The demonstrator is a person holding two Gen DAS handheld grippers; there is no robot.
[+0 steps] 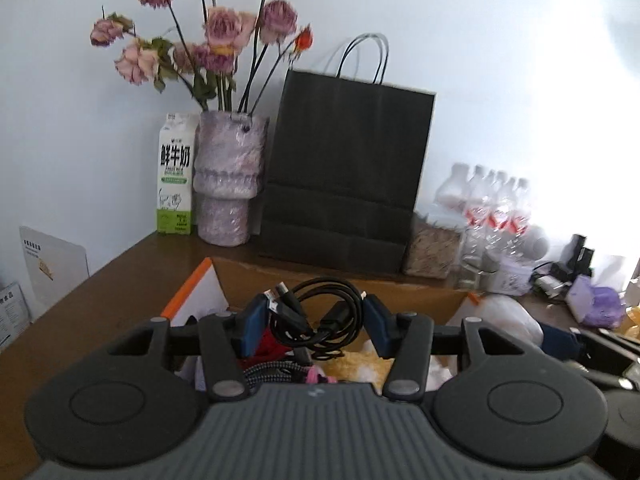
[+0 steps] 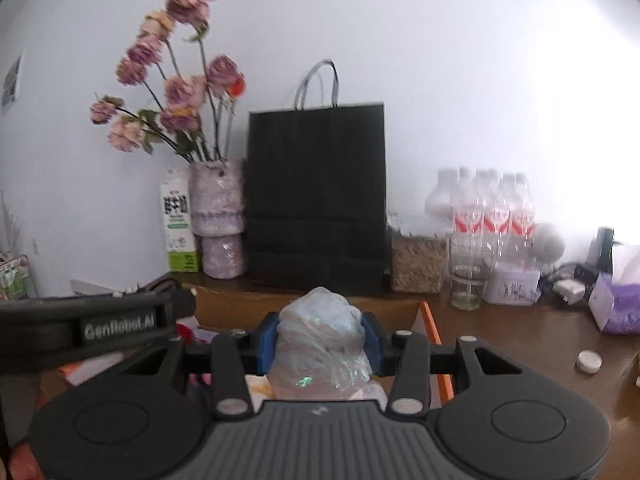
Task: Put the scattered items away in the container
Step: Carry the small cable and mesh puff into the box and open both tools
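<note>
My left gripper (image 1: pixel 317 312) is shut on a coiled black cable (image 1: pixel 320 316) and holds it over the open cardboard box (image 1: pixel 248 276), which has orange-edged flaps. Inside the box lie a braided cable, red, pink and yellow items and white plastic. My right gripper (image 2: pixel 320 330) is shut on a crumpled clear plastic bag (image 2: pixel 320 336) and holds it above the same box (image 2: pixel 224 304). The left gripper's body (image 2: pixel 80 328) shows at the left of the right wrist view.
At the back of the brown table stand a milk carton (image 1: pixel 175 176), a vase of dried roses (image 1: pixel 228 184), a black paper bag (image 1: pixel 344 176), a jar (image 2: pixel 418 264), water bottles (image 2: pixel 492 212), a glass (image 2: pixel 466 288). Tissues (image 2: pixel 616 304) and a white cap (image 2: pixel 589 361) lie right.
</note>
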